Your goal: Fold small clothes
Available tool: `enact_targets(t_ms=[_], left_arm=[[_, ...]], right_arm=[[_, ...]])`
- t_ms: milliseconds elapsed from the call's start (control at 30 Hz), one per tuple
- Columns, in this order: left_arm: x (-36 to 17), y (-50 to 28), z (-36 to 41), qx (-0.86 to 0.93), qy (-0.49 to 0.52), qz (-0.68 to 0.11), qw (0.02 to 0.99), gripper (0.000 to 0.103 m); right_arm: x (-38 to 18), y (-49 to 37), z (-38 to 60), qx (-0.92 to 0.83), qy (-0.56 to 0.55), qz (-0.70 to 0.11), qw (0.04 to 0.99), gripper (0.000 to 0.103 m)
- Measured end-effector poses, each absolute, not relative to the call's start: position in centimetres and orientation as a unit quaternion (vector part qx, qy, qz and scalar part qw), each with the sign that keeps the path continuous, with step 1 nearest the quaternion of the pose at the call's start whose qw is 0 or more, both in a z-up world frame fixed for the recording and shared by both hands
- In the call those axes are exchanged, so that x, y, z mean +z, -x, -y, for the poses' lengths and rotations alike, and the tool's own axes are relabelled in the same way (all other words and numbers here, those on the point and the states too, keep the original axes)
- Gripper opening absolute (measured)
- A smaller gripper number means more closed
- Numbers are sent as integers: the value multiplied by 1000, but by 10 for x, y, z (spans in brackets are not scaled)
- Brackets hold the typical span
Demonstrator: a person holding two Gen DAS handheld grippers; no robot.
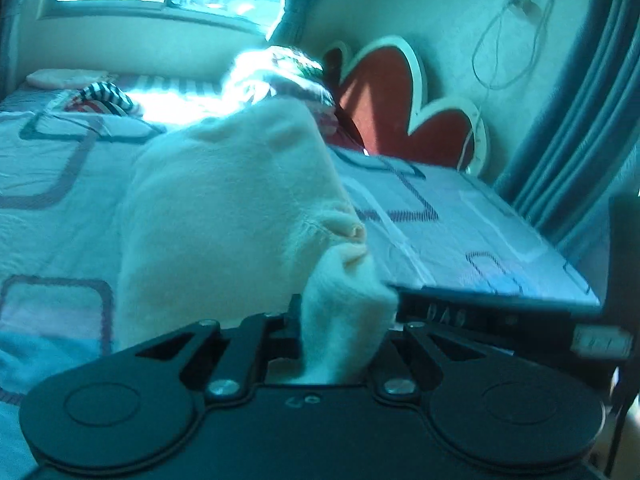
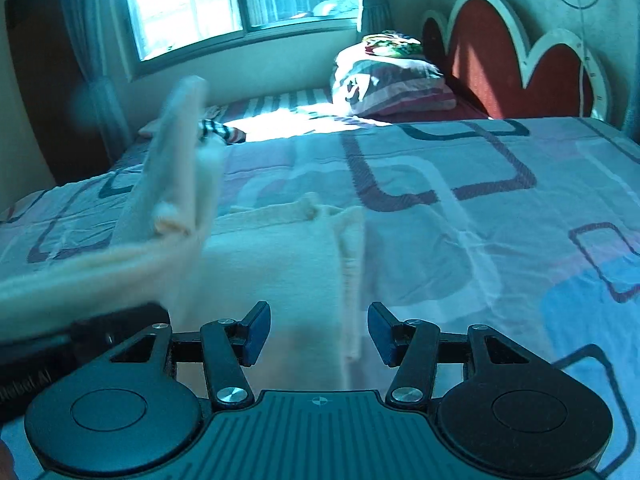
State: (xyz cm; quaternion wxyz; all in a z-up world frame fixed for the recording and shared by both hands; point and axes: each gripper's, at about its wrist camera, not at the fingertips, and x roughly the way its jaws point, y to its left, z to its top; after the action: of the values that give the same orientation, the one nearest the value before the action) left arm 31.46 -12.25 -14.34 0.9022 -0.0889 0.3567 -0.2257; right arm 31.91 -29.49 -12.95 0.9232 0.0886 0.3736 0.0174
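A small cream knit garment (image 1: 224,208) lies partly on the bed. My left gripper (image 1: 344,320) is shut on a bunched edge of it and lifts that part up; its fingers are hidden by the cloth. In the right wrist view the lifted part (image 2: 176,168) hangs blurred at the left, above the flat part of the garment (image 2: 280,264) on the quilt. My right gripper (image 2: 319,334) is open and empty, its blue pads (image 2: 256,332) just above the flat part. Its dark body (image 1: 500,316) shows in the left wrist view.
A patterned quilt (image 2: 460,208) covers the bed. A striped garment (image 2: 222,130) lies near the far edge. Pillows (image 2: 392,84) are stacked against a red scalloped headboard (image 2: 500,64). A window (image 2: 224,4) and curtains stand behind.
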Motion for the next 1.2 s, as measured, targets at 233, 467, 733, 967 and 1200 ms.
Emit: enact_targets(t_ms=[233,467,733,967,1200], left_arm=[[-158,-290,143,-244,44,-395,884,65],[-136,-254,106,-236,44,-367,899,71],[-137,-273,46,-125,94,-370,916,71],[-132,-306,34,-100,124,-359,920,71],[-134,-334,47,-104,131,-352,921,71]], right_arm=[[-115,-305,323,49,-154,-367,916,54],[-126,-320,301,127,-195,-406,884,54],[-147,-335,289,140,-215,-428,866,53],[-144,-340,287,136,-216,-426,868,20],[-126,-337,286,119,-144,-397,899,13]])
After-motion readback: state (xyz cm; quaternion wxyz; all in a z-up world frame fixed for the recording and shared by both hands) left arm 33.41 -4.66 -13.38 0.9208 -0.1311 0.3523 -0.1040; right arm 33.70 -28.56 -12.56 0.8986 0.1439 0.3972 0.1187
